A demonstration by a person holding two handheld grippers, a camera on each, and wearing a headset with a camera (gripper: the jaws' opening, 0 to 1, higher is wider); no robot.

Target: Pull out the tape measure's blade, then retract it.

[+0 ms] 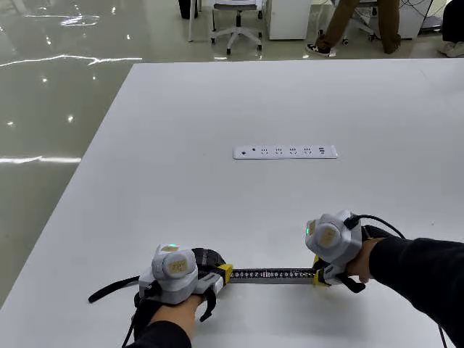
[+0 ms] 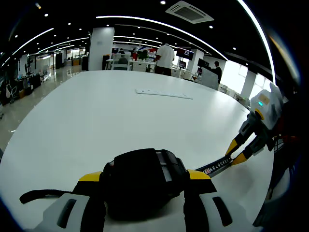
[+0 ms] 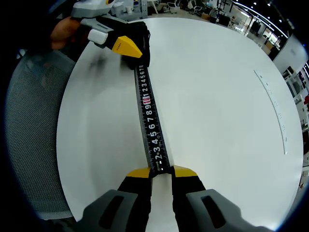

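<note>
1. The left gripper [image 1: 220, 273] sits near the table's [image 1: 217, 101] 7 o'clock edge. Its jaws are spread wide around the black tape measure [image 2: 145, 181] and clamp its sides.
2. The blade [image 1: 272, 275] lies flat on the table, running toward 3 o'clock. A power strip [image 1: 285, 152] lies well beyond it at 12.
3. The right gripper [image 3: 161, 172] has its jaws nearly together, pinching the blade's end.
</note>
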